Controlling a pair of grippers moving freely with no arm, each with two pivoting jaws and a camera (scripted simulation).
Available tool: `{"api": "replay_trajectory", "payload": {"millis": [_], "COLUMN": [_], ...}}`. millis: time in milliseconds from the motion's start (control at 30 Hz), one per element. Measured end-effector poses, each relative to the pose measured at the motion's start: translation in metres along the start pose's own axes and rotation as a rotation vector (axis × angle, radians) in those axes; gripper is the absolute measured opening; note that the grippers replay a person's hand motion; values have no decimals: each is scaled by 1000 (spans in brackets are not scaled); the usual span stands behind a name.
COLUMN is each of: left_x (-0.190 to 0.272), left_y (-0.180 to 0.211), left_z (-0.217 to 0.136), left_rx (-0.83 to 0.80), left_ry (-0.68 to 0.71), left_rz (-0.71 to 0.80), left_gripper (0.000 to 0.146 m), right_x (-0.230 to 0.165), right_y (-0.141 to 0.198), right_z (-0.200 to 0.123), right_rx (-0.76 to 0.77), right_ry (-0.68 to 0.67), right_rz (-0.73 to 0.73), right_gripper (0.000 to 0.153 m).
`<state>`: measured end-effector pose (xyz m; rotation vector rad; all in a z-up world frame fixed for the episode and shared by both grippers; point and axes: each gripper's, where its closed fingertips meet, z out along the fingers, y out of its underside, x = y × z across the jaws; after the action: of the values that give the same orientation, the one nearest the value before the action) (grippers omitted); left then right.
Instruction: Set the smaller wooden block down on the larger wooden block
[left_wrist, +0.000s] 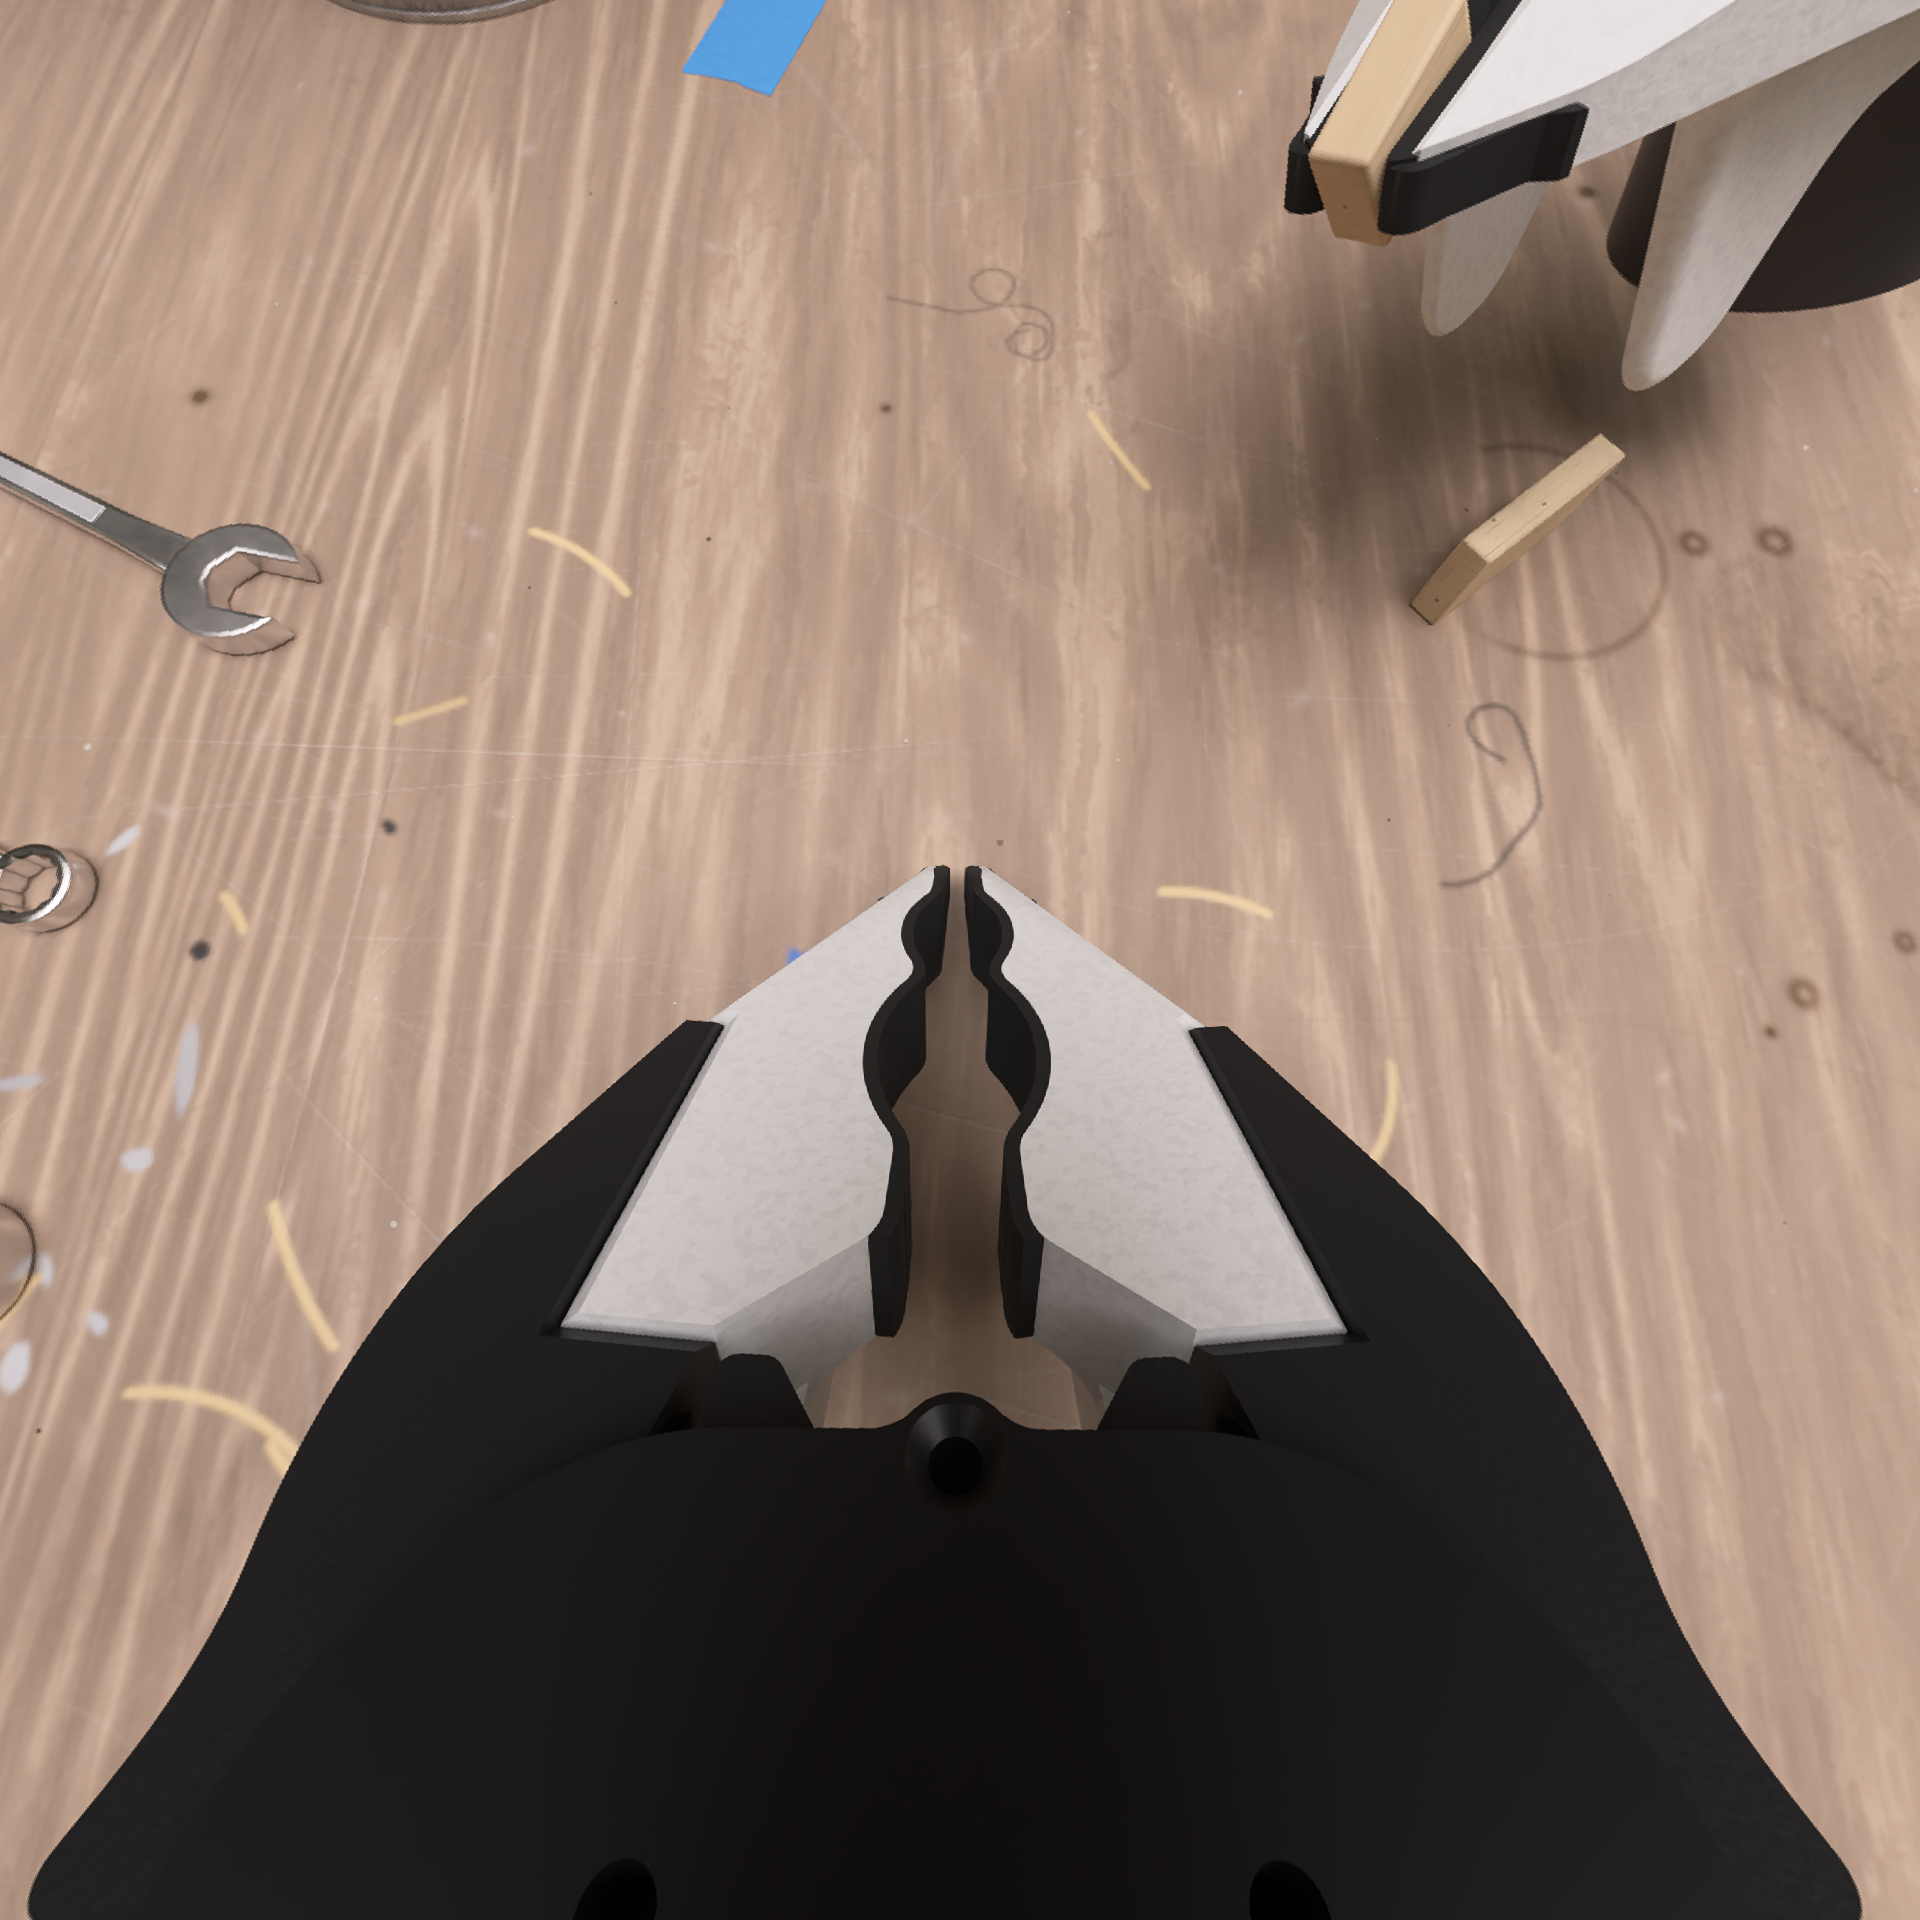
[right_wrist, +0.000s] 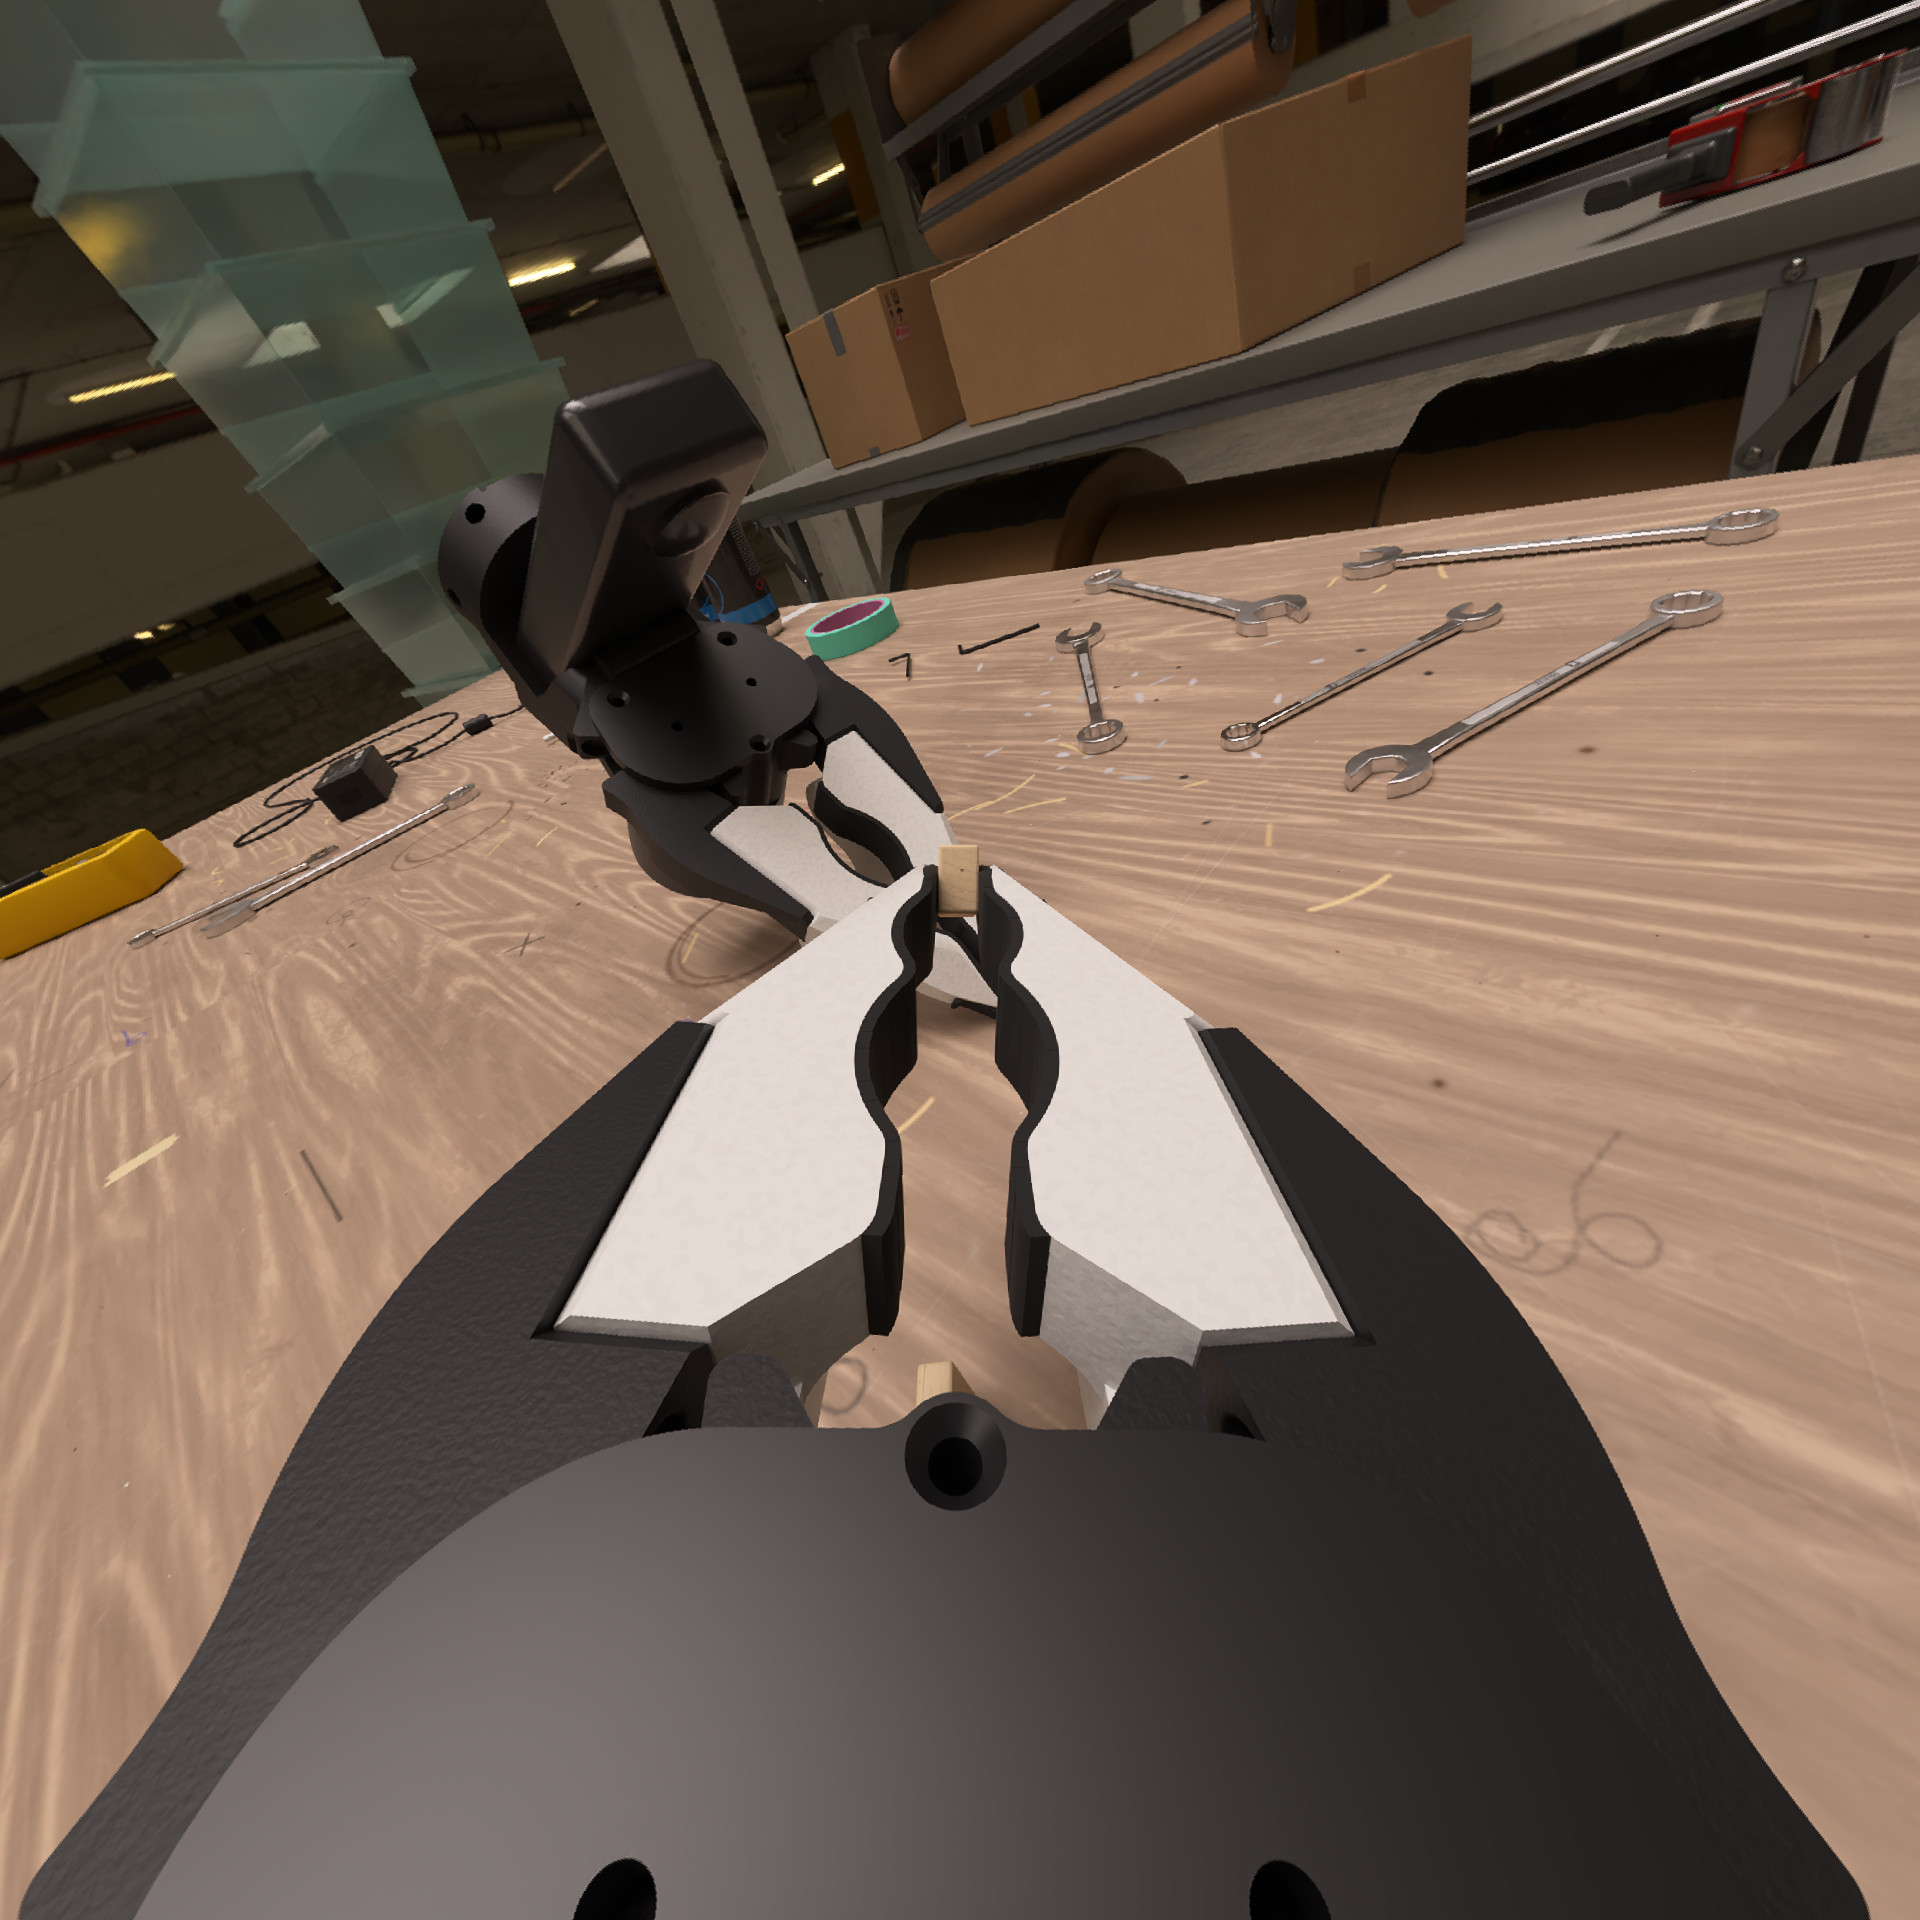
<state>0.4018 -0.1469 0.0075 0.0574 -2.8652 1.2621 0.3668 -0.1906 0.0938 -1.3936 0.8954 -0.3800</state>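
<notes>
Between the tips of the right gripper (right_wrist: 957, 883) sits a small wooden block (right_wrist: 957, 878), clamped from both sides and held clear of the table (right_wrist: 1558, 1039). In the left wrist view the same gripper (left_wrist: 1345, 171) appears up and to the right of the left fingers, with the pale block (left_wrist: 1371, 135) sticking out past its black pads. Below it and a little to the right, a second wooden block (left_wrist: 1512, 530) rests on the table in the gripper's shadow, well apart from the held one; which of the two is bigger cannot be told for sure from these angles. A corner of pale wood (right_wrist: 940, 1382) also peeks out low between the right fingers, near their base.

The left gripper (left_wrist: 957, 878) has its fingers drawn almost together, only a thin slit between the tips, with nothing held. It points down at bare table (left_wrist: 727, 727). In the right wrist view the left gripper (right_wrist: 925, 883) lies just beyond the held block, its tips close to the right tips.

Left of the left fingers lies a wrench (left_wrist: 208, 582), and farther up a strip of blue tape (left_wrist: 753, 36). Beyond the right fingers, to their right, several wrenches (right_wrist: 1507, 696) are scattered, with a green roll of tape (right_wrist: 852, 627) farther off.
</notes>
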Motion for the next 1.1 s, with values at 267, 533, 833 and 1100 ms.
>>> {"api": "replay_trajectory", "payload": {"millis": [267, 533, 833, 1100], "left_x": [0, 0, 1, 1], "left_y": [0, 1, 1, 1], "left_z": [0, -1, -1, -1], "left_rx": [0, 0, 0, 0], "left_ry": [7, 19, 22, 24], "left_rz": [-7, -19, -22, -25], "left_gripper": [2, 2, 2, 2], "right_x": [0, 1, 2, 2], "right_y": [0, -1, -2, -4], "right_z": [0, 0, -1, -2], "right_rx": [5, 10, 21, 37], "right_ry": [4, 10, 18, 26], "right_rz": [0, -2, -4, -12], "right_gripper": [7, 7, 7, 7]}}
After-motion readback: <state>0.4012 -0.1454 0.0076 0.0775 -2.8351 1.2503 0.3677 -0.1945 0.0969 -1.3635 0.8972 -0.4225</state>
